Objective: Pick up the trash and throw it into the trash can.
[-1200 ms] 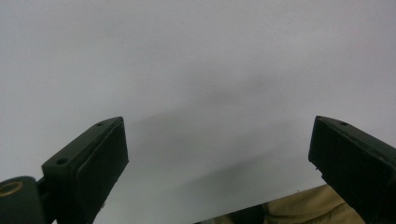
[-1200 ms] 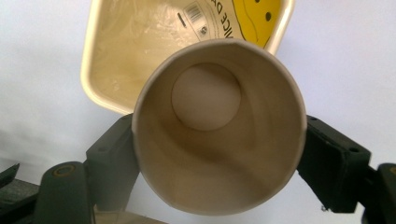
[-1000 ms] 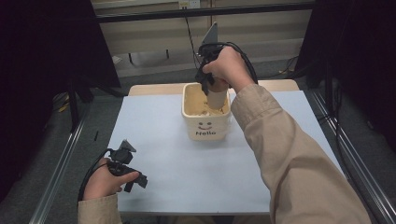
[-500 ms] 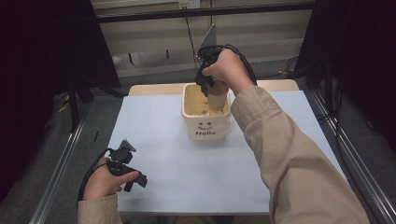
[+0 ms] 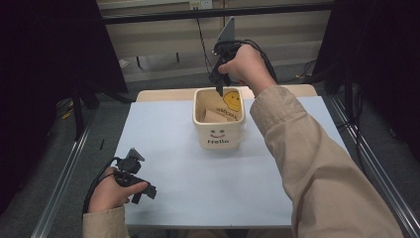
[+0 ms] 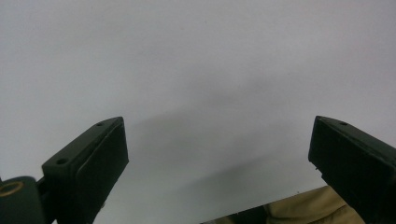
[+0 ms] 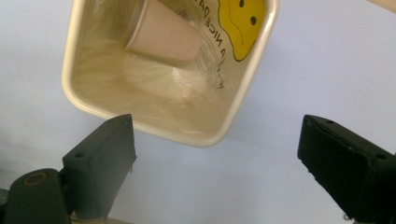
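A: The right tool [image 5: 218, 92] hangs just above the cream bin [image 7: 243, 100], and its jaws have just been opening; they stand wide with nothing between them. The left tool [image 5: 143, 191] rests low over the bench [image 5: 168, 148], jaws also spread and empty.

B: And the paper cup [image 7: 161, 32]?

A: Below the right tool, lying on its side inside the bin, against a crinkly clear wrapper [image 7: 208, 56] with a yellow smiley face on it.

B: How would it handle?

A: Likely very light and thin-walled, so easy to crush. If it had to be lifted, I'd pinch the rim gently or close lightly across the body. The wrapper looks slick and floppy; it would probably slide.
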Demonstrator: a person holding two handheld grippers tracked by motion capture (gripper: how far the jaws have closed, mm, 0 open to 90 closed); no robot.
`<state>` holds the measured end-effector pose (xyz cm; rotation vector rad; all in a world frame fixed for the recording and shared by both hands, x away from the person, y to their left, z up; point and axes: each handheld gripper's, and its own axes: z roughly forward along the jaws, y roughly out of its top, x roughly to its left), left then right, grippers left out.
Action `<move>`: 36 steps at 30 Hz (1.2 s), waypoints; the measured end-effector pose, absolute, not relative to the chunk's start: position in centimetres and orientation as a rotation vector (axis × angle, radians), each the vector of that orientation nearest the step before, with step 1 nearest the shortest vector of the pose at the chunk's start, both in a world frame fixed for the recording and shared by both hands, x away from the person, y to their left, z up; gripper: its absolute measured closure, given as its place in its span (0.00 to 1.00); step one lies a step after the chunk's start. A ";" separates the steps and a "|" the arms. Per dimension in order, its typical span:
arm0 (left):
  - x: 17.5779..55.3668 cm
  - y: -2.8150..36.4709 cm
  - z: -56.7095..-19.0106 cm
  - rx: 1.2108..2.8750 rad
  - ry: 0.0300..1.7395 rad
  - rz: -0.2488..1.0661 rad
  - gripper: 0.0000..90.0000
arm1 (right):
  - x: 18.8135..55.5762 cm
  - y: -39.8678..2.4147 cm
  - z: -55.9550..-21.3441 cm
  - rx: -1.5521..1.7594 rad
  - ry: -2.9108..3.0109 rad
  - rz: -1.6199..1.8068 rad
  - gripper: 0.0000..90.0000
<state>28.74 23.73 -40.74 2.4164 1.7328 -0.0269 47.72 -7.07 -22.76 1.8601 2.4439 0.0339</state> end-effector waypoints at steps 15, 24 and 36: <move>28.8 24.0 -40.7 2.452 1.710 -0.014 0.05 | 47.0 -8.7 -17.1 1.877 2.396 0.114 0.13; 28.6 24.2 -40.6 2.434 1.721 -0.023 0.05 | 46.7 -9.2 -17.2 1.878 2.398 0.109 0.11; 28.3 24.3 -40.4 2.434 1.711 -0.019 0.05 | 44.6 -13.3 -18.4 1.877 2.383 0.106 0.07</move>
